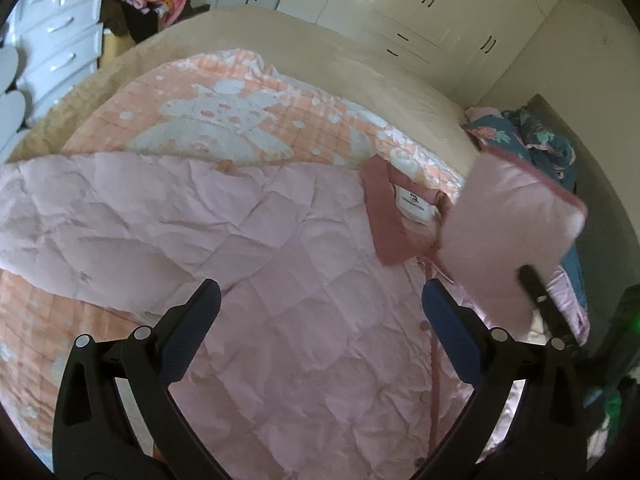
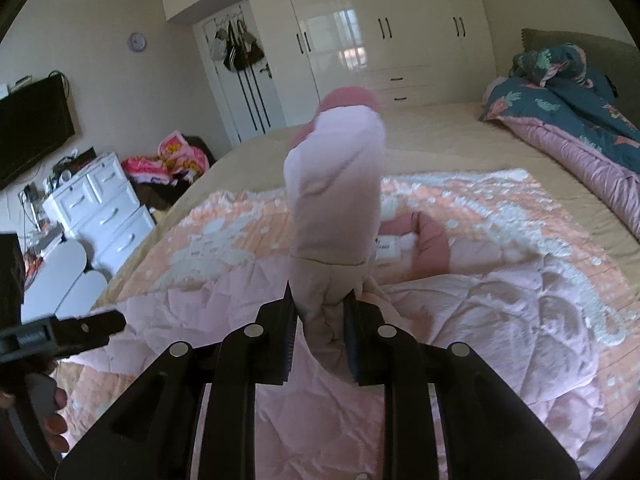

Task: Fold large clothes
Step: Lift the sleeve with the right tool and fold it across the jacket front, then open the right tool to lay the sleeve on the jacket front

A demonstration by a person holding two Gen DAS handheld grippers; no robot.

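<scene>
The right gripper was clamped on the sleeve of the pink quilted jacket, holding it raised with the cuff up. The left gripper hung with its jaws apart over the jacket body, gripping nothing. The jacket lay spread on the peach blanket, collar to the far right, long axis running left to right. The raised sleeve stood right of the body, so the right gripper was nearer. Open bed lay beyond; the floral quilt crowded the far right edge.
</scene>
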